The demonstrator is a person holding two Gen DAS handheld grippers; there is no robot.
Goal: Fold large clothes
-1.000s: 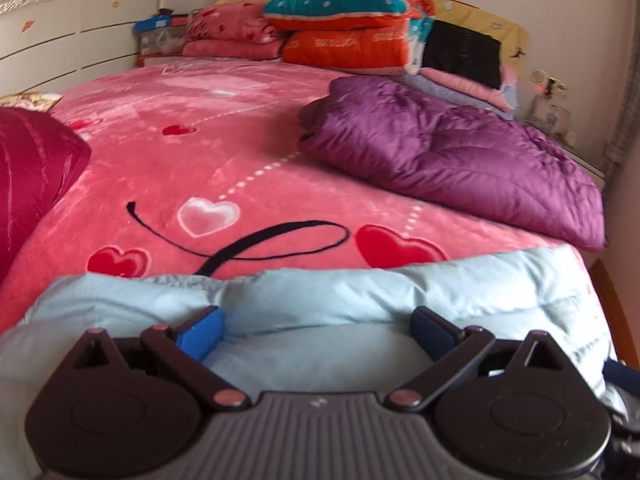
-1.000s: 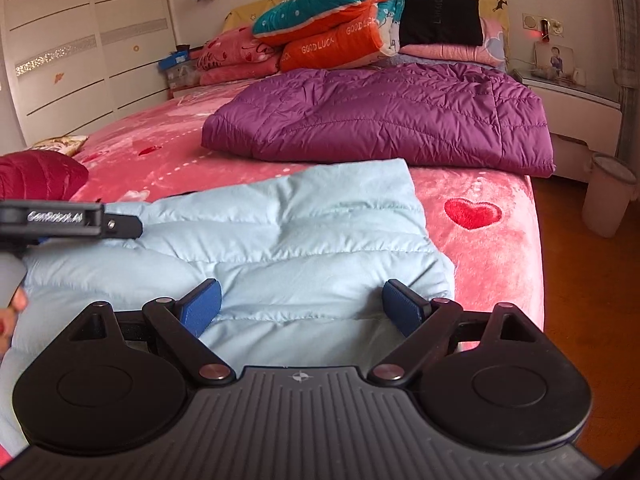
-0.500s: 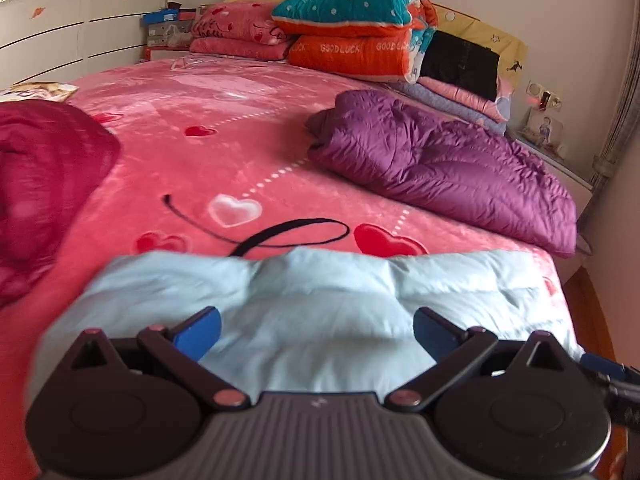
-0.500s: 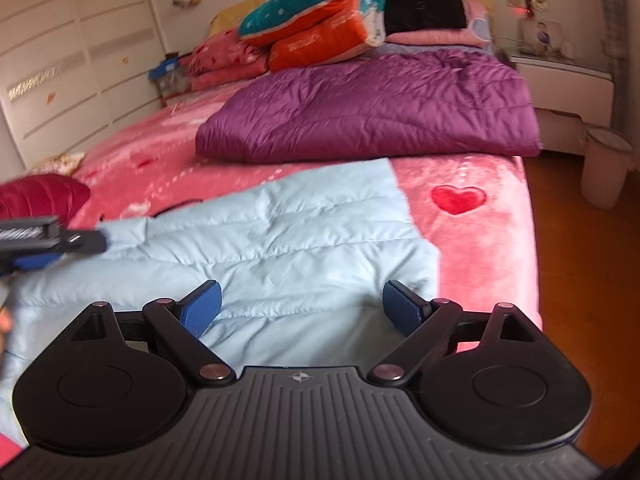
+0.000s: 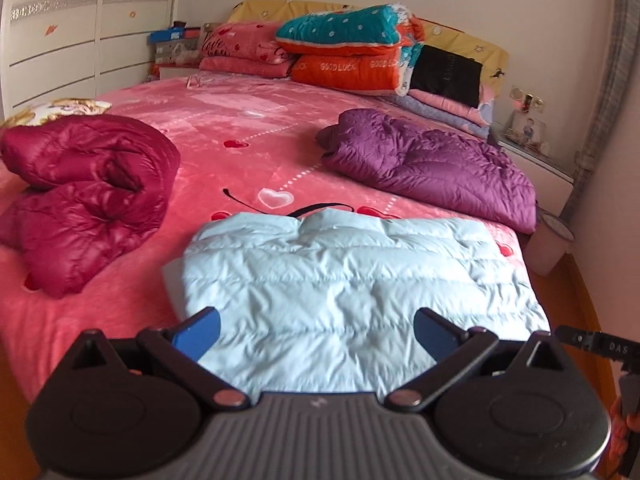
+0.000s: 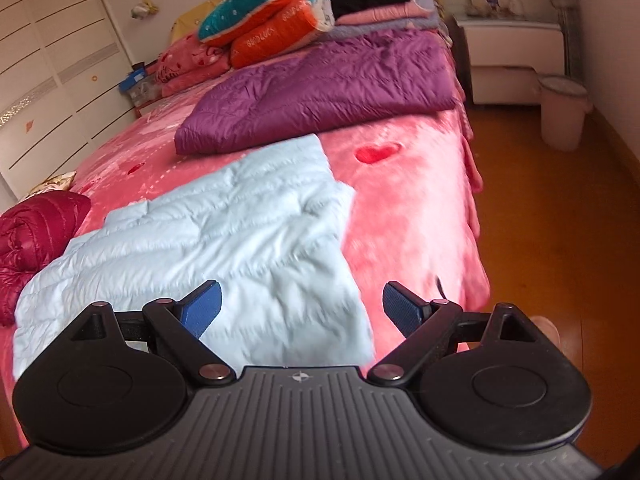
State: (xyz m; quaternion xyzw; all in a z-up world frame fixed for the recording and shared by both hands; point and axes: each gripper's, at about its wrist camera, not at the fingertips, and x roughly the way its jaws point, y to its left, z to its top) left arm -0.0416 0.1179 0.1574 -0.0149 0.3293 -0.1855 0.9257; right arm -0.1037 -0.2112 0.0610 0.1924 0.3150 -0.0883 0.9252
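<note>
Hand-held grippers (image 5: 318, 330) (image 6: 302, 306) agape above pale-blue jacket (image 5: 344, 276)

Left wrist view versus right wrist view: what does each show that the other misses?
Only the left wrist view shows the whole crumpled maroon jacket and the black heart-tail line on the blanket. Only the right wrist view shows the wooden floor beside the bed and the pale jacket's right edge. Both show the light blue jacket lying flat, the purple jacket behind it, stacked quilts, and open grippers holding nothing.
</note>
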